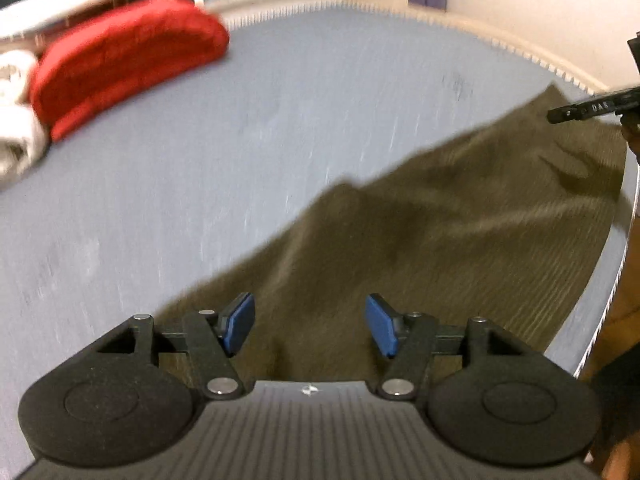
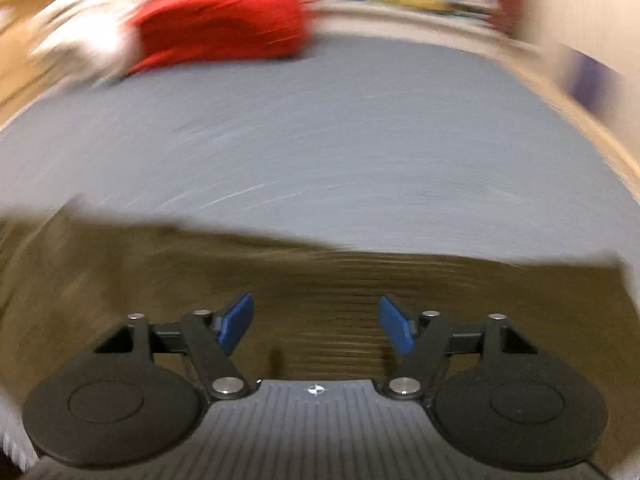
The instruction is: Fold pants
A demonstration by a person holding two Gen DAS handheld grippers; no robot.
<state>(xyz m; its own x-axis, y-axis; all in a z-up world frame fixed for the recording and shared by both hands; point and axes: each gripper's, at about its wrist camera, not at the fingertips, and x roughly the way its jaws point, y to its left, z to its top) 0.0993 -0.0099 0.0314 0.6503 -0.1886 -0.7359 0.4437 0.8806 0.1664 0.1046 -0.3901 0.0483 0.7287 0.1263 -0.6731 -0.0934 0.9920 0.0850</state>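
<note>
our left gripper (image 1: 310,326) hangs with jaws wide, gripping nothing; the olive pants (image 1: 440,240) lie under and ahead of them on the grey mat (image 1: 200,160); our right gripper (image 2: 316,324) is equally wide over the same cloth; far beyond the jaws sits a red folded cloth (image 1: 128,56) beside white towels (image 1: 16,120).

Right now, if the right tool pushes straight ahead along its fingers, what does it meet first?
Probably the olive-brown ribbed pants, which lie directly under and ahead of the open right tool. Beyond their edge is bare grey table surface. Motion blur makes depth uncertain.
</note>
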